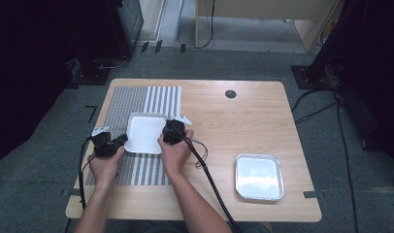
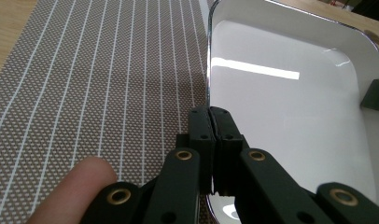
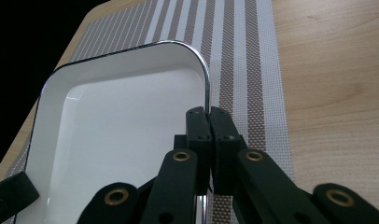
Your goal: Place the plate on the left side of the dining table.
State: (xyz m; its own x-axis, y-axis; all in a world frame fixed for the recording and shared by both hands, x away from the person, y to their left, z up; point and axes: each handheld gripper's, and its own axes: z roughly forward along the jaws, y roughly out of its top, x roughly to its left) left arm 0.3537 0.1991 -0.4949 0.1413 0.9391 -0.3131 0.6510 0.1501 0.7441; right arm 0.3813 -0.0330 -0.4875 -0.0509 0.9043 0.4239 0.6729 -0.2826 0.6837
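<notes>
Both grippers are clamped on the white tray [image 1: 144, 132], the left gripper [image 2: 209, 122] pinching its rim on one side and the right gripper [image 3: 209, 120] pinching the opposite rim, so the tray sits between the 2 above the striped placemat [image 1: 137, 99] on the bench [image 1: 243, 121]. To carry it well, I would keep both hands level and moving together, so neither rim slips from its grip.

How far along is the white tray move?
Done: left gripper and right gripper are each shut on opposite rims of the white tray. In hand: the tray sits over the striped placemat. Left: can't tell whether it's lifted; second tray untouched.
</notes>
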